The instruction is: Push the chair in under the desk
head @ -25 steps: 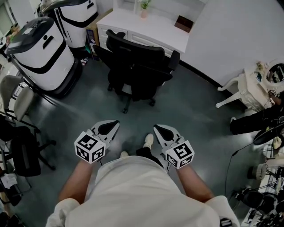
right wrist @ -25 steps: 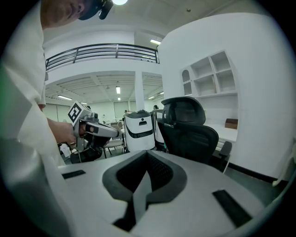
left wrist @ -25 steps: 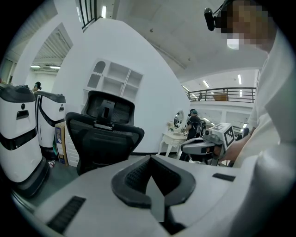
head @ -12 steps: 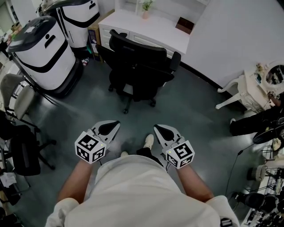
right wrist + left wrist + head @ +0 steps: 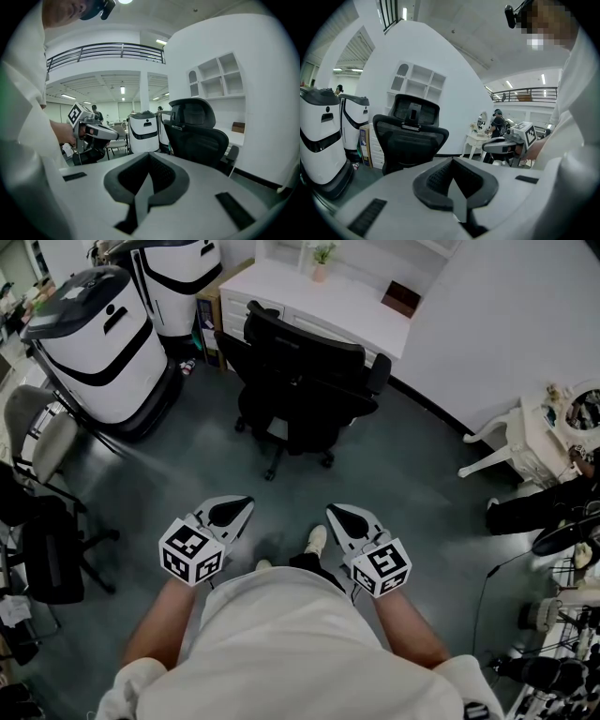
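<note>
A black office chair (image 5: 302, 390) stands pulled out in front of the white desk (image 5: 330, 298), its high back turned toward me. It also shows ahead as the chair (image 5: 410, 140) in the left gripper view and the chair (image 5: 197, 133) in the right gripper view. My left gripper (image 5: 232, 511) and right gripper (image 5: 345, 517) are held low near my waist, well short of the chair. Both are shut with nothing between their jaws.
Two big white-and-black machines (image 5: 94, 343) stand left of the desk. A grey chair (image 5: 37, 442) and a dark chair (image 5: 52, 554) are at the left. A small white table (image 5: 525, 432), cables and gear crowd the right. A potted plant (image 5: 322, 259) and brown box (image 5: 401, 298) sit on the desk.
The chair and desk have slid slightly right and down in the head view as the head turned. Both grippers stay in the same place, still shut.
</note>
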`<state>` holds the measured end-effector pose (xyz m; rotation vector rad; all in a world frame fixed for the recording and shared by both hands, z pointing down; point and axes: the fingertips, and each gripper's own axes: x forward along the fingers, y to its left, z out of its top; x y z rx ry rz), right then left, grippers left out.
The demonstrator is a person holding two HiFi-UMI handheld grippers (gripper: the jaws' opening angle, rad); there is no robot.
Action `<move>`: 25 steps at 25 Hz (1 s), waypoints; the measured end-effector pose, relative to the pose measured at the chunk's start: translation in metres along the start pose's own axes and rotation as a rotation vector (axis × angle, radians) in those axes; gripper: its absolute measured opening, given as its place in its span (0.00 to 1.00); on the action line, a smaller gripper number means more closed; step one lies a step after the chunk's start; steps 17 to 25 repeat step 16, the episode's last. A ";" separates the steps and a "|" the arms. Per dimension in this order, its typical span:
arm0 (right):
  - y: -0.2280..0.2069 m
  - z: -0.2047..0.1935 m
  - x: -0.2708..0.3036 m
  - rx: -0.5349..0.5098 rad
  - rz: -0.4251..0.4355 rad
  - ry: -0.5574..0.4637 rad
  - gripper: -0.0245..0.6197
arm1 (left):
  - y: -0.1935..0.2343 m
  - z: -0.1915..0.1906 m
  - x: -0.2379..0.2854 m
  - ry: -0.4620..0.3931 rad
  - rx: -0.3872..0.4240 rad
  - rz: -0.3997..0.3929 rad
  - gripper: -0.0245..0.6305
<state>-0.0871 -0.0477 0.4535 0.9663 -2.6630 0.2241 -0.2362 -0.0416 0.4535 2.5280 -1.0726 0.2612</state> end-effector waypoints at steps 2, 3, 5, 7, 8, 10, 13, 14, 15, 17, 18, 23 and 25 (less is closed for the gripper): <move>0.001 0.001 0.002 -0.001 0.001 0.001 0.05 | 0.001 0.001 -0.001 -0.003 -0.002 0.001 0.03; 0.002 0.002 0.002 -0.002 0.002 0.000 0.05 | 0.002 0.001 -0.002 -0.003 -0.002 0.000 0.03; 0.005 0.003 0.005 -0.006 0.003 -0.001 0.05 | 0.003 0.000 -0.005 -0.003 -0.001 -0.001 0.03; 0.007 0.004 0.007 -0.011 0.006 -0.003 0.04 | 0.005 0.000 -0.007 -0.004 -0.001 0.001 0.03; 0.007 0.005 0.008 -0.014 0.008 -0.004 0.05 | 0.005 0.000 -0.007 -0.005 -0.001 0.002 0.03; 0.006 0.006 0.009 -0.017 0.010 -0.005 0.05 | 0.007 0.000 -0.007 -0.006 -0.001 0.005 0.03; 0.005 0.004 0.010 -0.014 0.008 0.001 0.04 | 0.008 -0.003 -0.005 0.001 -0.004 0.003 0.03; 0.005 0.003 0.010 -0.013 0.007 0.004 0.05 | 0.008 -0.004 -0.005 0.004 -0.005 0.001 0.03; 0.005 0.002 0.010 -0.012 0.006 0.007 0.05 | 0.008 -0.005 -0.004 0.007 -0.006 -0.002 0.03; 0.005 0.001 0.010 -0.011 0.005 0.010 0.05 | 0.007 -0.006 -0.004 0.009 -0.007 -0.004 0.03; 0.005 0.001 0.010 -0.011 0.005 0.010 0.05 | 0.007 -0.006 -0.004 0.009 -0.007 -0.004 0.03; 0.005 0.001 0.010 -0.011 0.005 0.010 0.05 | 0.007 -0.006 -0.004 0.009 -0.007 -0.004 0.03; 0.005 0.001 0.010 -0.011 0.005 0.010 0.05 | 0.007 -0.006 -0.004 0.009 -0.007 -0.004 0.03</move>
